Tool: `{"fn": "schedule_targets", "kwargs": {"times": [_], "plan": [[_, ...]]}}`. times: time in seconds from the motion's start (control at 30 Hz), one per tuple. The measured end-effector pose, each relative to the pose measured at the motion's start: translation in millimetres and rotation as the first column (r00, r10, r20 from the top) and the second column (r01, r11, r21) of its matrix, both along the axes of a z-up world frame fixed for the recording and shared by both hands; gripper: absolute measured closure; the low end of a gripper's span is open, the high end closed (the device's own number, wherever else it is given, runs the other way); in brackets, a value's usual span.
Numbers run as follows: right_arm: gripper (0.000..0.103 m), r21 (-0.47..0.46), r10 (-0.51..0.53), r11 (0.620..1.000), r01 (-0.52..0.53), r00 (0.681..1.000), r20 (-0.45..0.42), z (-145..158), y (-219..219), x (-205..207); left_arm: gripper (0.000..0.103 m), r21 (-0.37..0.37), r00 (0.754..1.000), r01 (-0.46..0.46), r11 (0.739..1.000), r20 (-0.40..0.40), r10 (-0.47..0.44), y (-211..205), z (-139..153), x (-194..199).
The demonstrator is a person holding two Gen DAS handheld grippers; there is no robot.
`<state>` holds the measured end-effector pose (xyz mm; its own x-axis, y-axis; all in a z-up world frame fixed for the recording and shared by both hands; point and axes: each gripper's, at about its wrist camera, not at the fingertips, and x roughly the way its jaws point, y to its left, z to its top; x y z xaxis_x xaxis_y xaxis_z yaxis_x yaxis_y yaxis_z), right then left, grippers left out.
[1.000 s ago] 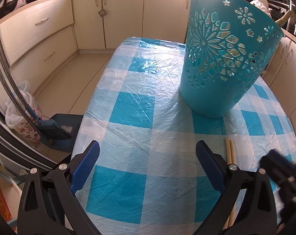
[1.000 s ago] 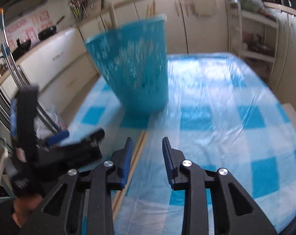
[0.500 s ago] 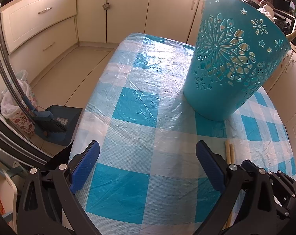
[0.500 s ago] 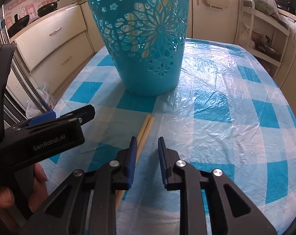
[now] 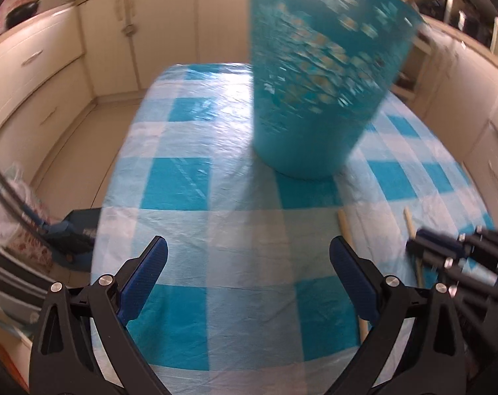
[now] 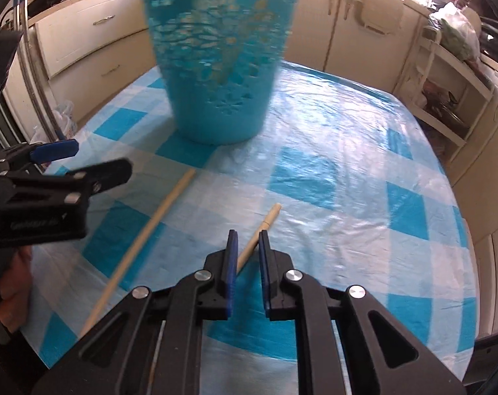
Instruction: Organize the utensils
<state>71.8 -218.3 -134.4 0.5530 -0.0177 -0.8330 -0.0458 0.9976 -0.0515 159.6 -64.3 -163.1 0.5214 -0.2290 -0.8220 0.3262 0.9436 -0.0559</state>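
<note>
A teal cut-out basket stands upright on the blue-checked tablecloth. Two wooden chopsticks lie in front of it. One chopstick runs slantwise between the blue pads of my right gripper, whose jaws are closing and touch it on both sides. The other chopstick lies loose on the cloth to its left. My left gripper hovers wide open over bare cloth, holding nothing.
Cream kitchen cabinets ring the table. A rack with a plastic bag stands on the right. A blue dustpan and a bag sit on the floor off the table's left edge. A hand grips the left tool.
The right jaws have narrowed around one chopstick, which now lies apart from its twin. Both views have swung, and the basket is blurred.
</note>
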Motion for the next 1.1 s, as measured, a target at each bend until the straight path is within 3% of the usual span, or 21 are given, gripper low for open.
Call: {"fn": "schedule_targets", "kwargs": {"times": [0.13, 0.33, 0.43, 0.57, 0.6, 0.67, 0.7, 1.1], "plan": [[0.09, 0.097, -0.072, 0.993, 0.07, 0.997, 0.015, -0.2, -20.2, -6.8, 0.008, -0.013, 0.999, 0.023, 1.0, -0.034, -0.023, -18.8, 0.2, -5.7], [0.08, 0.11, -0.064, 0.992, 0.061, 0.998, 0.024, 0.1, -16.9, -7.9, 0.012, 0.05, 0.998, 0.045, 0.998, -0.033, -0.044, -46.0, -2.1, -10.5], [0.08, 0.124, -0.068, 0.99, 0.065, 0.997, 0.022, 0.4, -18.0, -8.8, 0.027, 0.07, 0.998, 0.055, 0.996, -0.031, -0.053, -53.8, -0.7, -9.4], [0.08, 0.145, -0.075, 0.987, 0.072, 0.997, 0.018, 0.7, -19.7, -9.5, 0.06, 0.067, 0.998, 0.051, 0.996, -0.048, -0.048, -58.0, -3.0, -5.7], [0.079, 0.148, -0.076, 0.986, 0.073, 0.997, 0.018, 0.4, -20.5, -8.8, 0.074, 0.064, 0.998, 0.052, 0.997, -0.045, -0.049, -58.8, -2.7, -5.8], [0.079, 0.153, -0.076, 0.986, 0.073, 0.997, 0.018, 0.5, -20.6, -8.8, 0.093, 0.057, 0.997, 0.056, 0.997, -0.049, -0.054, -58.1, -2.9, -4.3], [0.078, 0.156, -0.076, 0.985, 0.073, 0.997, 0.017, 0.6, -20.7, -8.8, 0.097, 0.047, 0.997, 0.055, 0.997, -0.055, -0.052, -57.3, -2.9, -3.9], [0.075, 0.185, -0.085, 0.98, 0.079, 0.996, 0.028, -0.1, -21.9, -6.7, 0.092, 0.057, 0.999, 0.029, 0.998, -0.048, -0.026, -48.5, -4.6, -5.0]]}}
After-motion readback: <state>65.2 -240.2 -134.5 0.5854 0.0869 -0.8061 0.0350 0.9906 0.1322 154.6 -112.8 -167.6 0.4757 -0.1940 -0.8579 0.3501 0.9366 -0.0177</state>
